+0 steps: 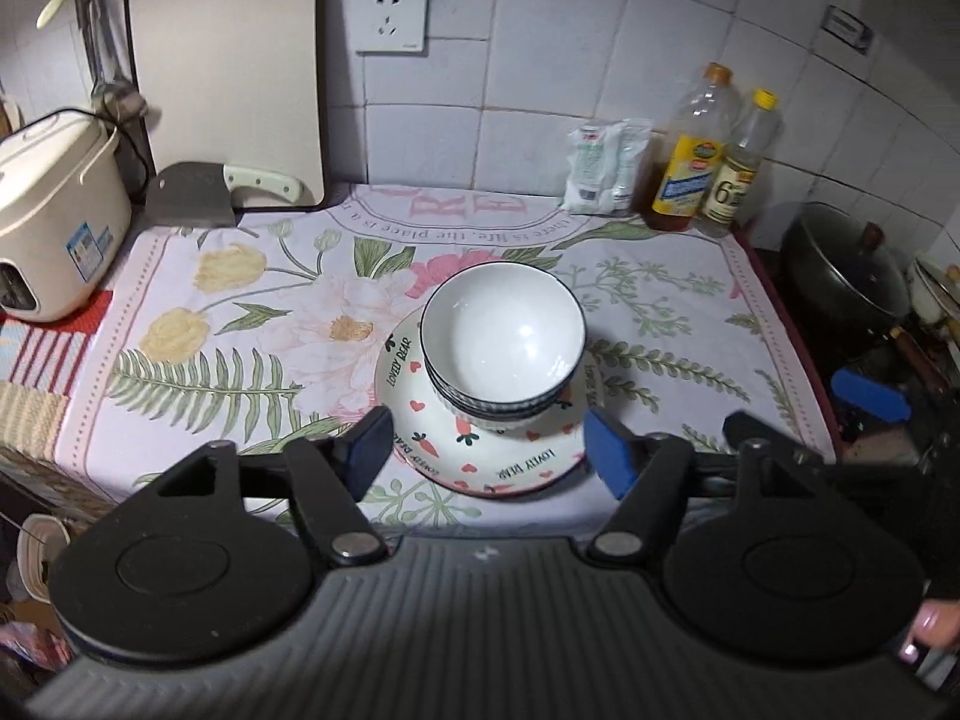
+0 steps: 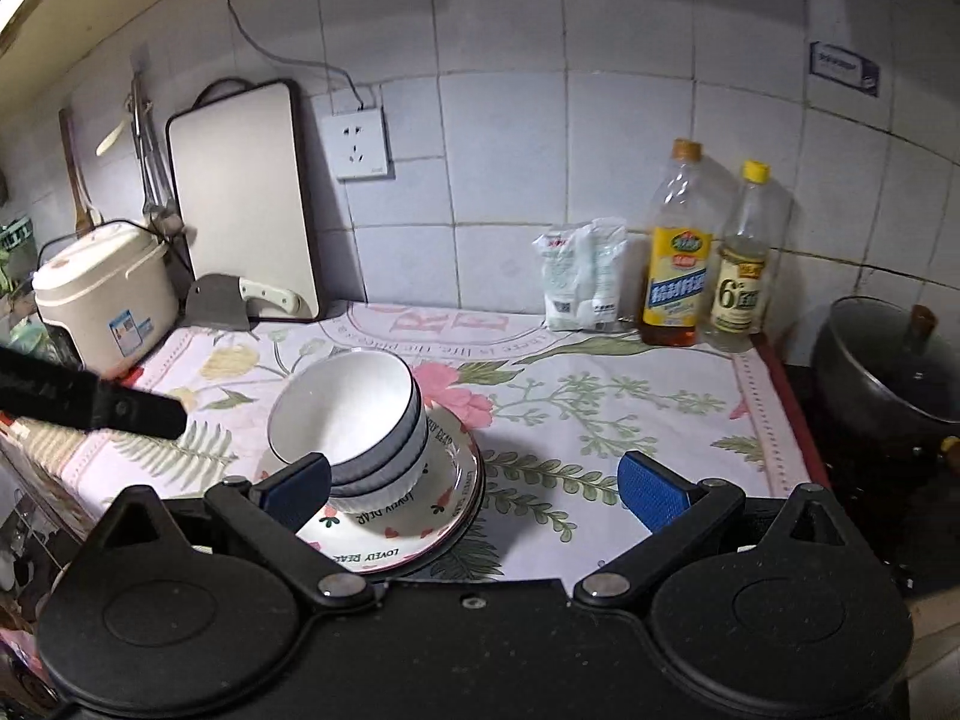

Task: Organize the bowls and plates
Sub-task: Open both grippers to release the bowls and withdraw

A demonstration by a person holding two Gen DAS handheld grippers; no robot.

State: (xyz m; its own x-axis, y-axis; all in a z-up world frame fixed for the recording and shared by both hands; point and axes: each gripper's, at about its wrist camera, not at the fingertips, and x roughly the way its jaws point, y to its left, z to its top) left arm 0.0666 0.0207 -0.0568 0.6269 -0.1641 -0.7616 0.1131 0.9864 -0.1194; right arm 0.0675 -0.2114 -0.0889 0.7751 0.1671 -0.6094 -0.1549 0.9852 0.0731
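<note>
A stack of white bowls with dark rims (image 1: 503, 342) sits on a stack of "Lovely Bear" plates (image 1: 516, 462) on the floral cloth. My left gripper (image 1: 489, 450) is open and empty, its blue pads on either side of the plates' near edge, above them. In the right wrist view the bowls (image 2: 345, 414) and plates (image 2: 414, 534) lie at the lower left. My right gripper (image 2: 474, 489) is open and empty, to the right of the stack, its left pad in front of the bowls. The right gripper also shows in the left wrist view (image 1: 870, 399).
A rice cooker (image 1: 54, 216), a cleaver (image 1: 198, 195) and a cutting board (image 1: 228, 72) stand at the back left. A white bag (image 1: 606, 165) and two bottles (image 1: 714, 156) stand at the back right. A dark lidded pot (image 1: 846, 264) sits on the stove to the right.
</note>
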